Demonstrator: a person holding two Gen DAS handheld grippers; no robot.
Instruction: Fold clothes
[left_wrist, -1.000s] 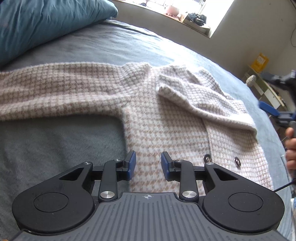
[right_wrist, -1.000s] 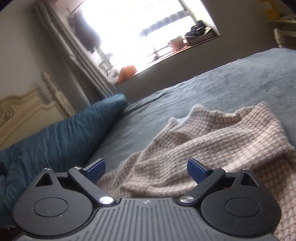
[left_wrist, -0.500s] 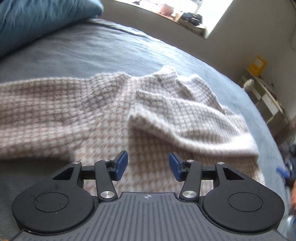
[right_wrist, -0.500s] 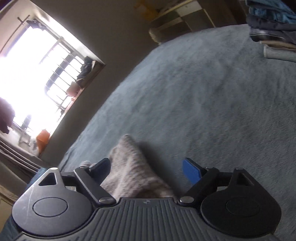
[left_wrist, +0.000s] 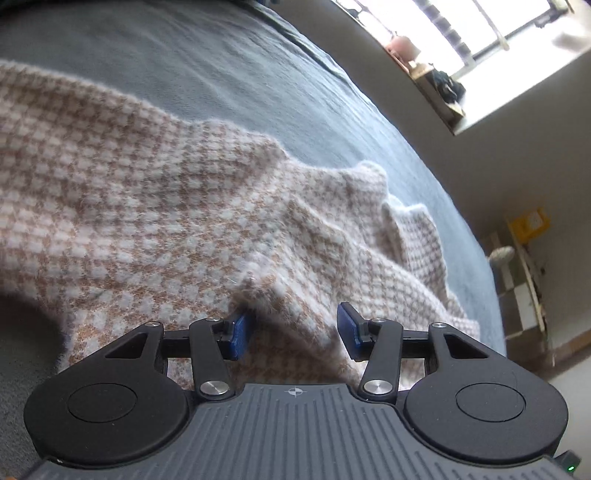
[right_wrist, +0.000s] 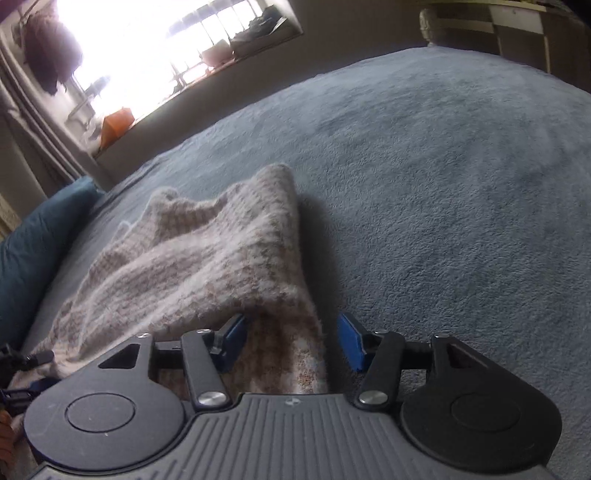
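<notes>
A pink-and-tan houndstooth knit garment lies rumpled on a grey fleece bedspread. The left gripper has its jaws wide apart, knit fabric between them. The right gripper, jaws also wide, straddles the garment's edge.
</notes>
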